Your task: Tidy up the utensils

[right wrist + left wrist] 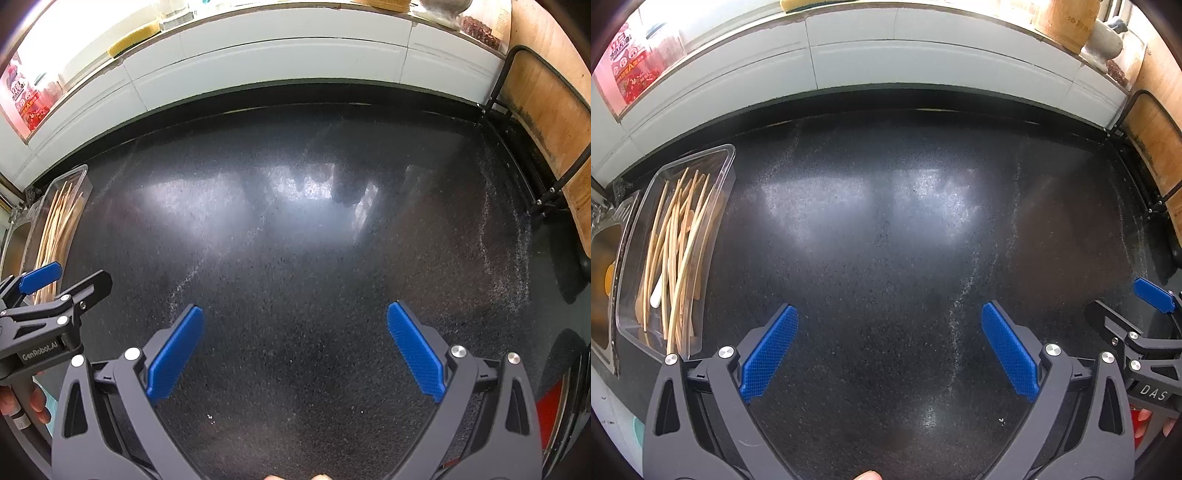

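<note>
A clear plastic tray [724,162] lies at the left of the black counter [886,221], filled with several wooden chopsticks [677,251] and one white utensil handle [656,293]. My left gripper [888,328] hovers open to the right of the tray, its blue pads wide apart with nothing between them. My right gripper [293,332] is open too, over bare counter, holding nothing. In the right wrist view the same tray [79,173] shows at the far left behind the left gripper [62,284]. The right gripper [1126,306] appears at the right edge of the left wrist view.
A steel sink [602,258] lies left of the tray. White tiles [886,55] back the counter, with a sill above holding a red-labelled package [628,70] and jars. A wooden board in a black wire rack [546,110] stands at the right.
</note>
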Available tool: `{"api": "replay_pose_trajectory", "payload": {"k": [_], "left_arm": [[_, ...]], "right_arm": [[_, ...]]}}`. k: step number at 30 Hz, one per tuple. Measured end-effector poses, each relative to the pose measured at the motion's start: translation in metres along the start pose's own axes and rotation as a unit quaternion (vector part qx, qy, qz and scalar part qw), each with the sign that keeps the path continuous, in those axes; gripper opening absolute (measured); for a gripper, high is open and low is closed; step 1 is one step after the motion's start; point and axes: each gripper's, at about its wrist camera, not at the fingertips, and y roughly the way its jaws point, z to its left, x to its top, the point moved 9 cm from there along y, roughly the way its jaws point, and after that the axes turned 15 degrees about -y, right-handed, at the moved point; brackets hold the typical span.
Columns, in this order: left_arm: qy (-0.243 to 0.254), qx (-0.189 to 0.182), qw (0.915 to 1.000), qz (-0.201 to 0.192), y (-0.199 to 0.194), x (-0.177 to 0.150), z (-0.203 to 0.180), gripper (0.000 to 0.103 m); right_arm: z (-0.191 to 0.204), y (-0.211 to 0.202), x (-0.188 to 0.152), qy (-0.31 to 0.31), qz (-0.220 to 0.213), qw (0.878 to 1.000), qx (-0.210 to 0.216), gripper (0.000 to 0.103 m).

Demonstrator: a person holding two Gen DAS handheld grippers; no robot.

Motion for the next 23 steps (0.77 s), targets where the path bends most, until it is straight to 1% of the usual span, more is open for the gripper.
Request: {"api": "replay_pose_trajectory", "payload": {"k": [6,11,15,18,23], "left_arm": [[-0.007,0.015,0.9998,-0.011,0.0008,0.0028,0.0046,0.097],[-0.009,0.013,0.9995,-0.026,-0.0033,0.0052,0.0048,0.097],[-0.014,0.011,0.9995,-0.025,-0.0026,0.0062,0.0059,0.097],[-0.020,-0.005,0.9997,-0.009,0.0014,0.0045,0.0052,0.097],[-0.021,-0.004,0.9998,-0.001,0.0052,0.0015,0.0076,0.097]], "right_arm": [[-0.0028,0.0001,-0.0012,0.002,0.000,1.000,-0.002,0.096],[-0.0050,0.0000,-0.0023,0.003,0.001,1.000,-0.004,0.096],[-0.0064,-0.0005,-0.0026,0.003,0.001,1.000,-0.006,0.096],[-0.0063,-0.0010,-0.0025,0.003,0.000,1.000,-0.010,0.096],[-0.0027,0.0003,-0.0029,0.002,0.001,1.000,-0.014,0.096]]}}
